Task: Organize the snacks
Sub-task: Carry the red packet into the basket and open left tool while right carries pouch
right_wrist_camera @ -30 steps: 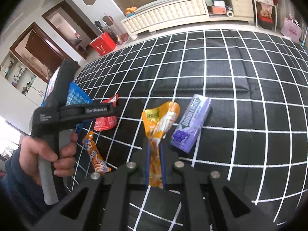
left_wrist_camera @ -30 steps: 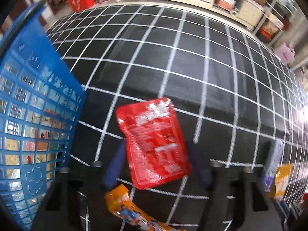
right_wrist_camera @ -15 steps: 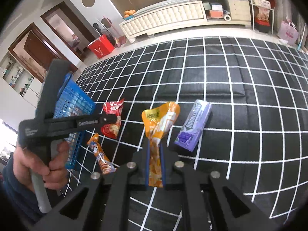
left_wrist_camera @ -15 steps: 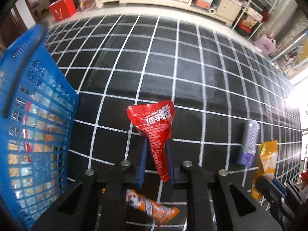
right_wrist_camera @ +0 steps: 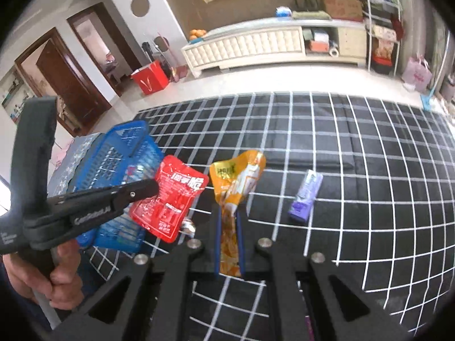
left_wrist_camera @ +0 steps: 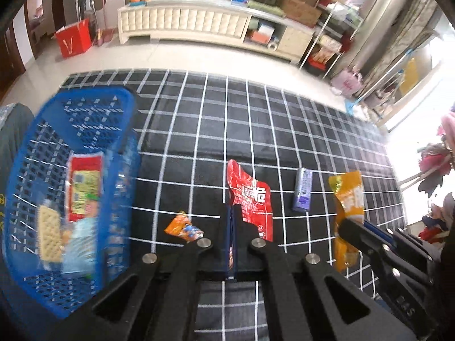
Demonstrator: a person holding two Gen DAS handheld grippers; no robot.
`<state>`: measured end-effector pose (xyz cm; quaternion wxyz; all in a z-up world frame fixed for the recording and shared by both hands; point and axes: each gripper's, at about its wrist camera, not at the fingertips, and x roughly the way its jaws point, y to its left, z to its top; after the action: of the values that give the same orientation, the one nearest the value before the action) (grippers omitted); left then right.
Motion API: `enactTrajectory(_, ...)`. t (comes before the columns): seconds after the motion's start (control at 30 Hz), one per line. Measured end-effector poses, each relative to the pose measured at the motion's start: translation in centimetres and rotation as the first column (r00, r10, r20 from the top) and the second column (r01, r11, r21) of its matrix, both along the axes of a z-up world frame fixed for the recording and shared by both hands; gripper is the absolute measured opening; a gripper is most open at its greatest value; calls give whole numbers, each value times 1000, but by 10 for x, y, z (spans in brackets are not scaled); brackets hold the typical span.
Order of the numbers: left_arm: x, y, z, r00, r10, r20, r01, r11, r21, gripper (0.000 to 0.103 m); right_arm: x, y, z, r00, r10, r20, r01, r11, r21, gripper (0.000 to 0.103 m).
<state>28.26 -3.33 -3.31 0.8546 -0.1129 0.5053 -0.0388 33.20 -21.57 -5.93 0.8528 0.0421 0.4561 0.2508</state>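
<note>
The red snack pouch (left_wrist_camera: 253,201) at centre frame is clamped in the left gripper (left_wrist_camera: 231,218) beside the blue basket (left_wrist_camera: 113,187), while the right gripper (right_wrist_camera: 229,227) pinches the orange pouch (right_wrist_camera: 236,182).

The left gripper (left_wrist_camera: 231,221) was closed, its blue-padded fingers (left_wrist_camera: 227,238) pressed flat together on the edge of the red snack pouch (left_wrist_camera: 251,199), which stood up toward twelve o'clock. The right gripper (right_wrist_camera: 229,227) was clamped on the orange snack pouch (right_wrist_camera: 237,179), its fingers (right_wrist_camera: 217,241) nearly parallel with the pouch's lower part between them. In the right wrist view, the left hand (right_wrist_camera: 54,281) gripped the left gripper's handle at eight o'clock.
</note>
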Motion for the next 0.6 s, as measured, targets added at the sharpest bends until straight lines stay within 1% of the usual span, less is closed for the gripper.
enactTrajectory(0.1,-21,22,27,999,-2,40,2,1000,-9,0,-11,20,19,999,15,41,-15,1000,2,13)
enactTrajectory(0.2,-37,47,48,997,-1,74,1,1000,-3,0,-16,40,31,998,42,54,-43,999,22,13)
enactTrajectory(0.3,-50,70,63,994,0,108,0,1000,7,0,-18,61,37,995,74,69,-75,997,21,13)
enactTrajectory(0.4,-61,96,69,992,18,123,-20,1000,16,0,-20,88,38,991,115,69,-117,993,24,13)
enactTrajectory(0.6,-67,140,59,993,68,97,-71,997,27,0,-20,129,29,983,177,56,-179,984,21,13)
